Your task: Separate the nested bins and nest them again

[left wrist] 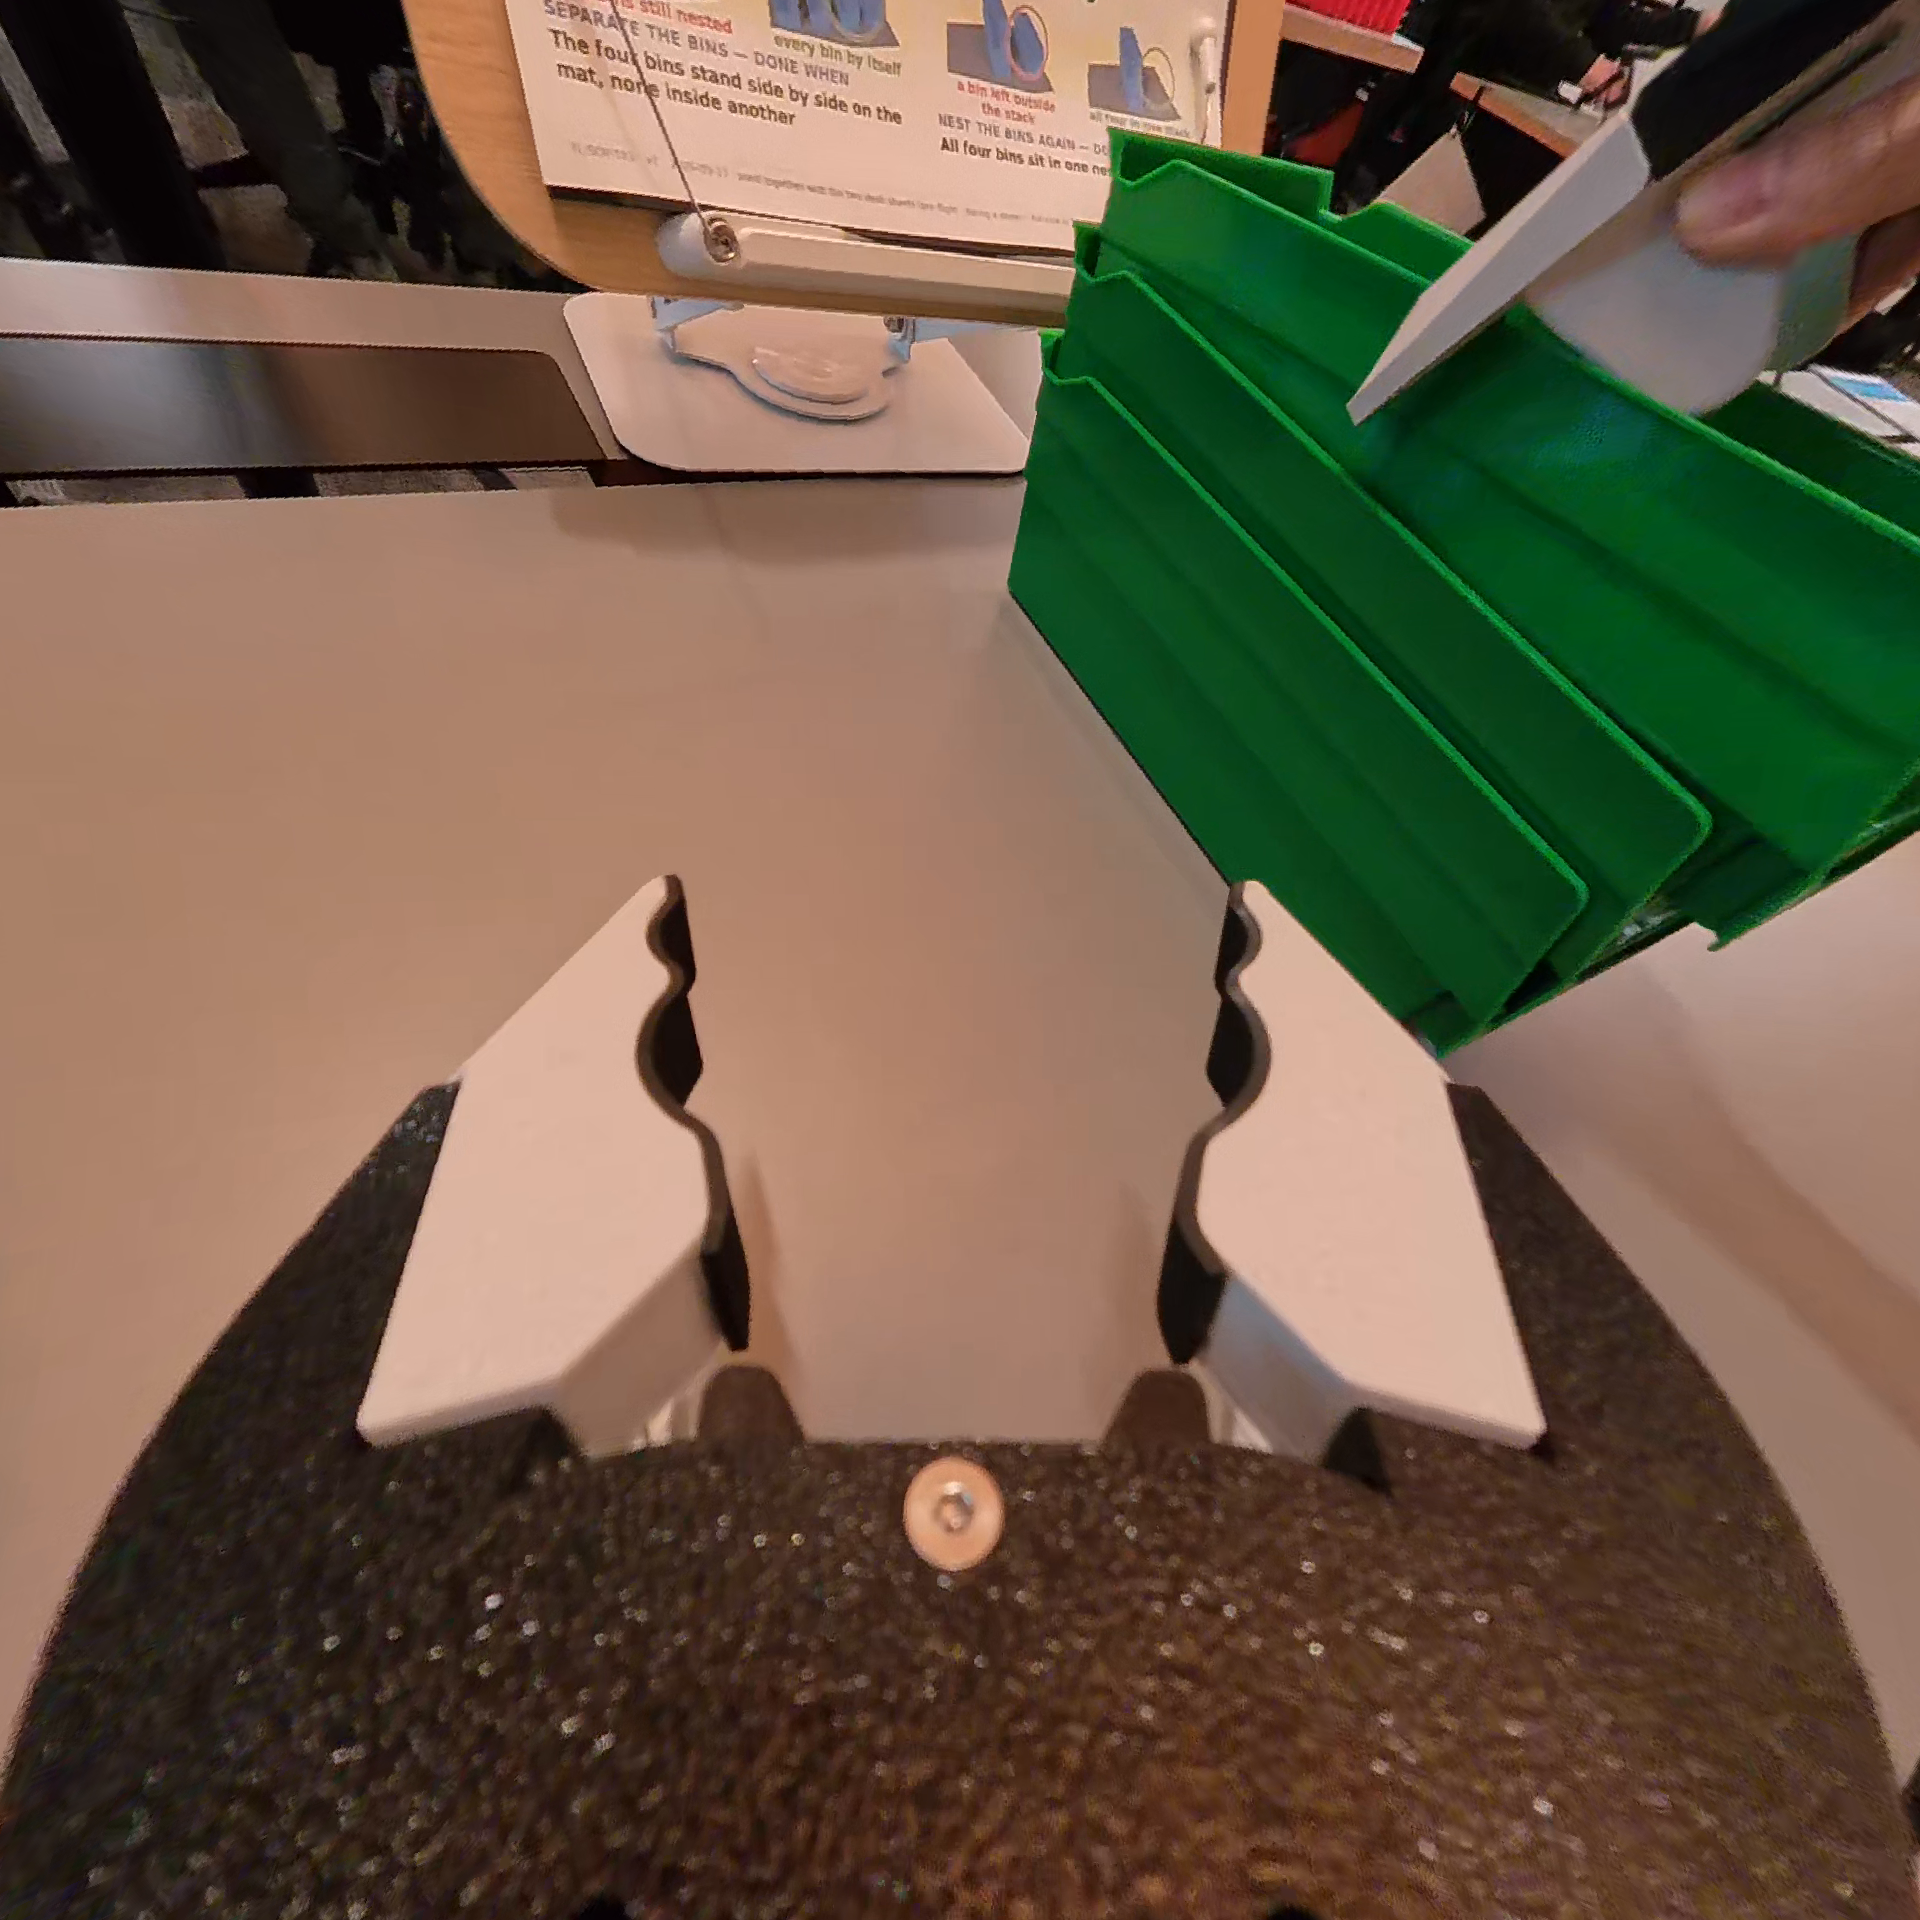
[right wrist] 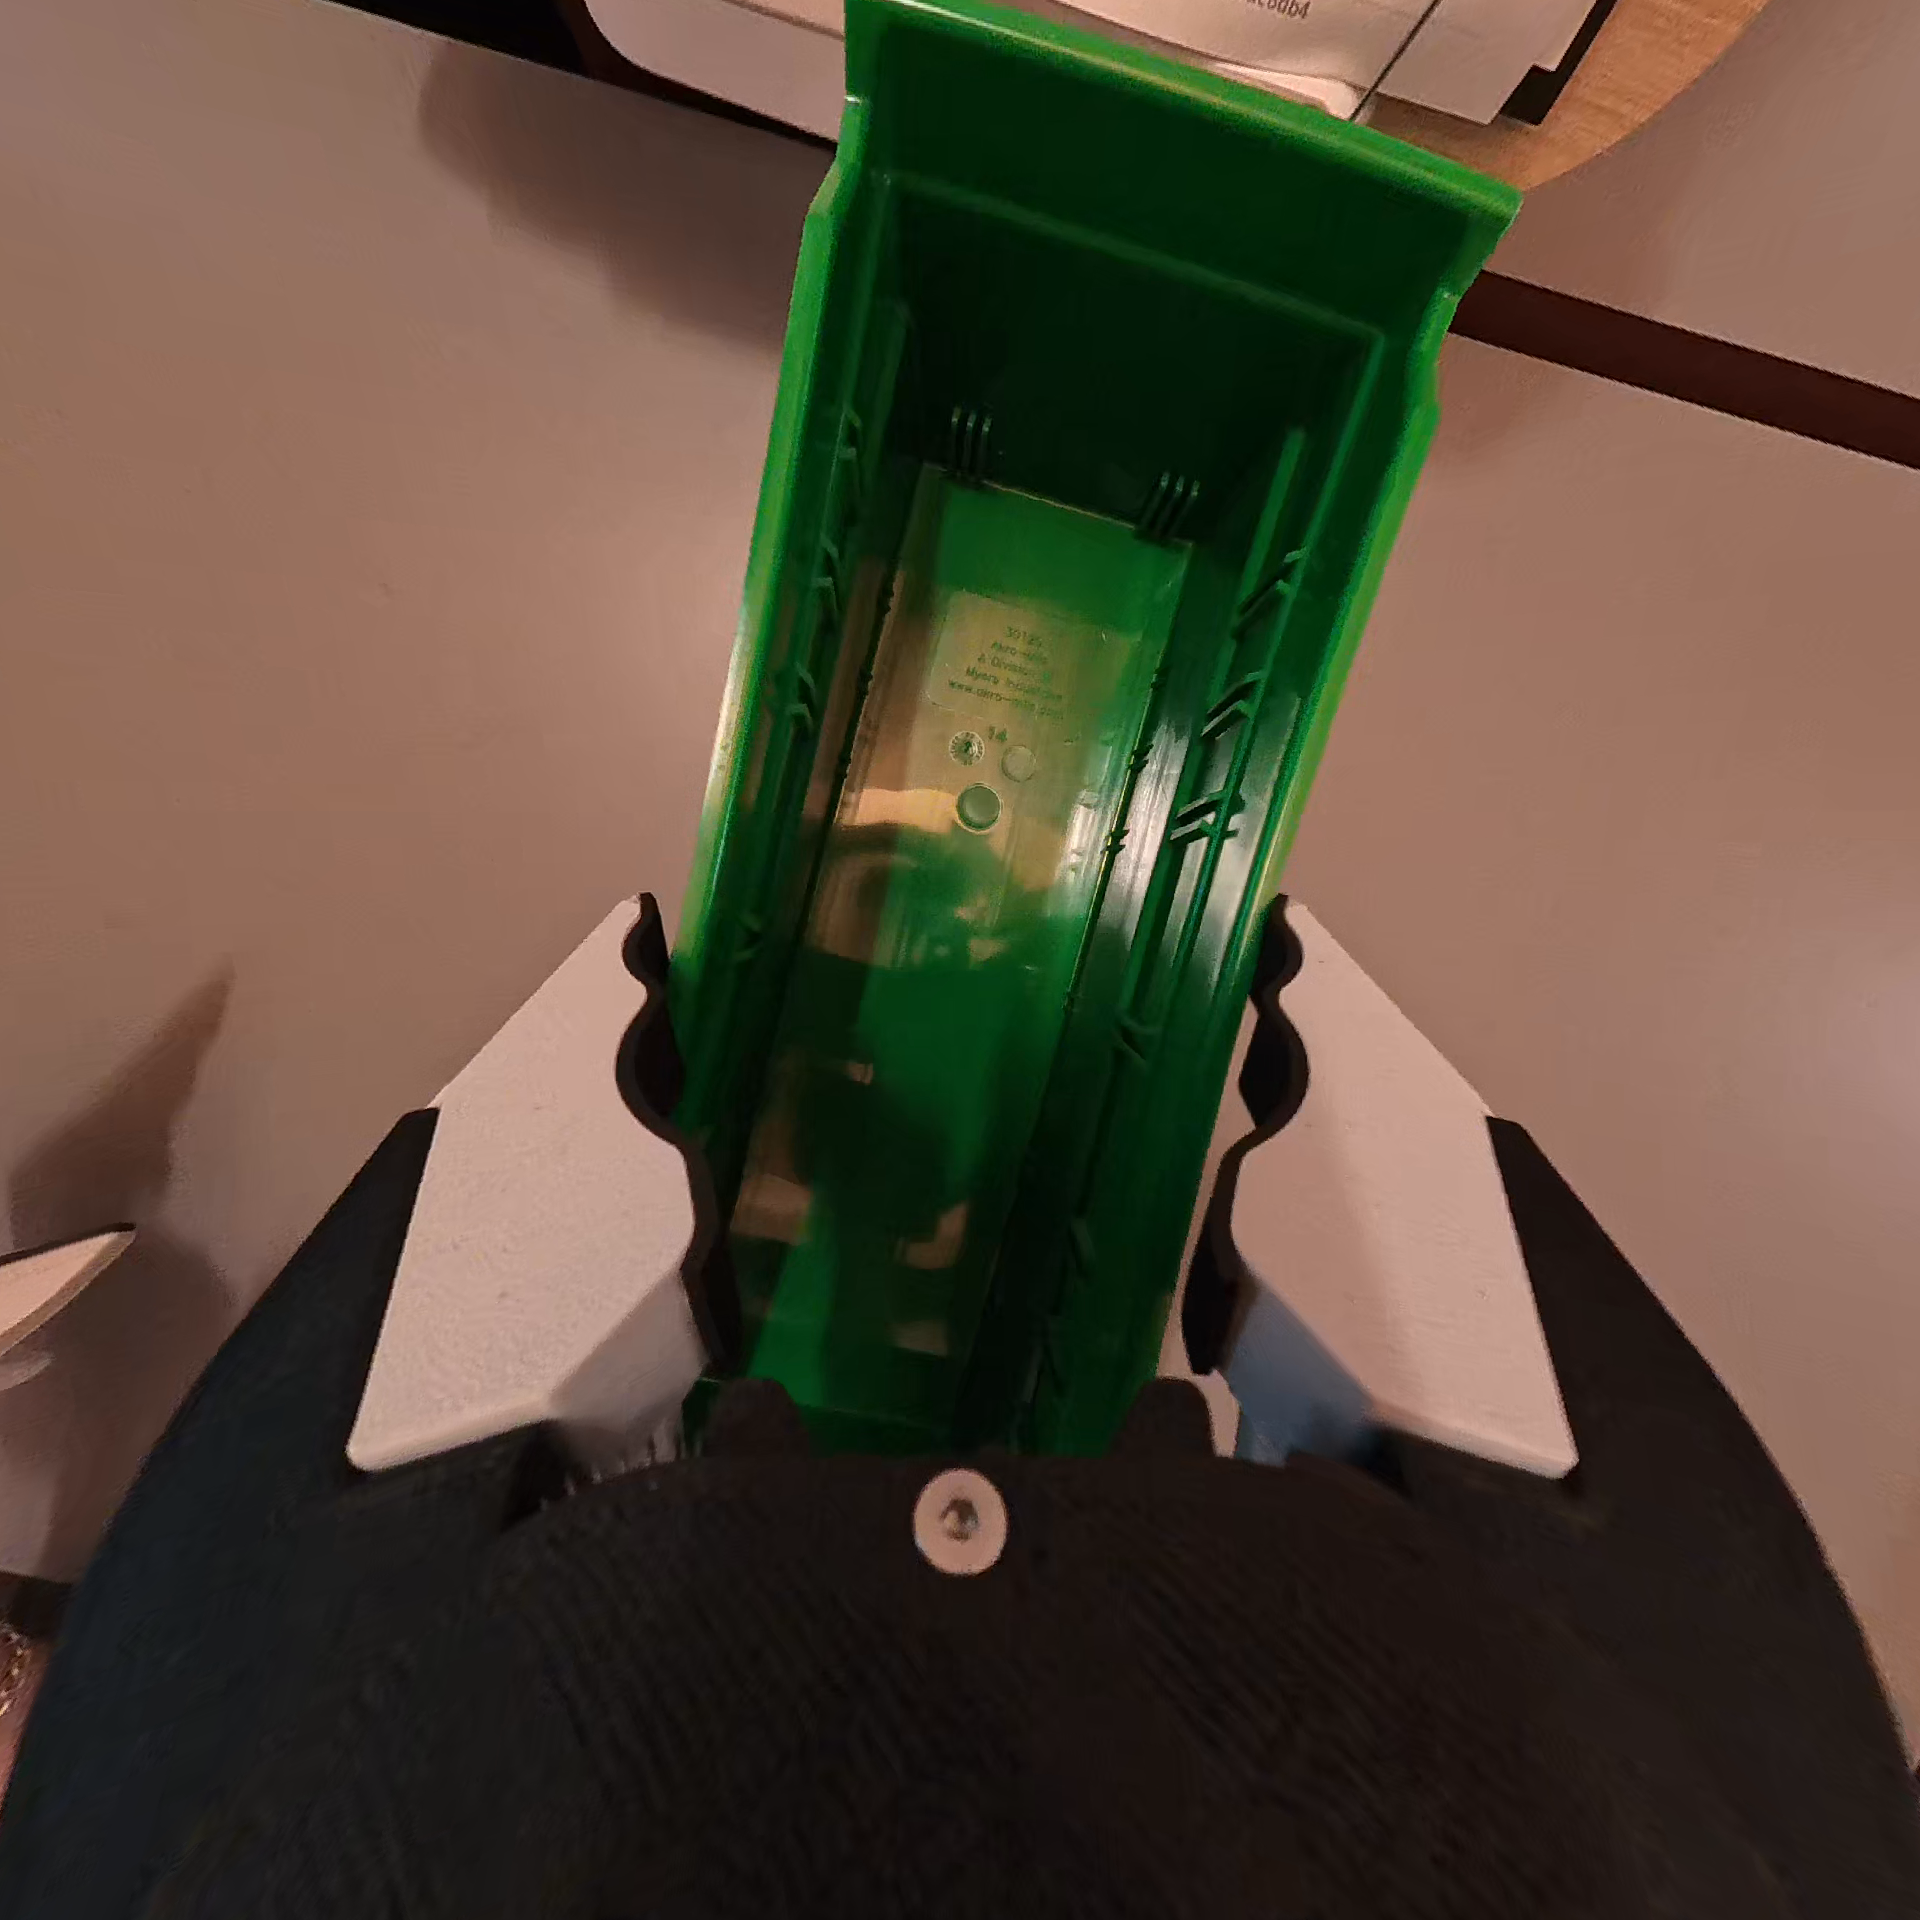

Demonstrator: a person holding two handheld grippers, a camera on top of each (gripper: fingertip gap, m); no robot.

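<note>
A stack of several nested green bins [left wrist: 1403, 644] is tilted at the right of the left wrist view, its lowest corner at or just above the table. My right gripper [right wrist: 964, 904] is shut on the stack, one finger pressed against each long side, and I look into the open top bin [right wrist: 1039, 623]. One of its fingers [left wrist: 1507, 301] shows above the stack, held by a person's hand [left wrist: 1787, 197]. My left gripper [left wrist: 956, 894] is open and empty over the bare table, to the left of the stack and apart from it.
The beige table [left wrist: 520, 675] runs to a far edge. Behind it a wooden board with an instruction sheet [left wrist: 831, 94] stands on a white base [left wrist: 810, 395], just behind the stack. A fingertip of the left gripper [right wrist: 73, 1268] shows at the left edge of the right wrist view.
</note>
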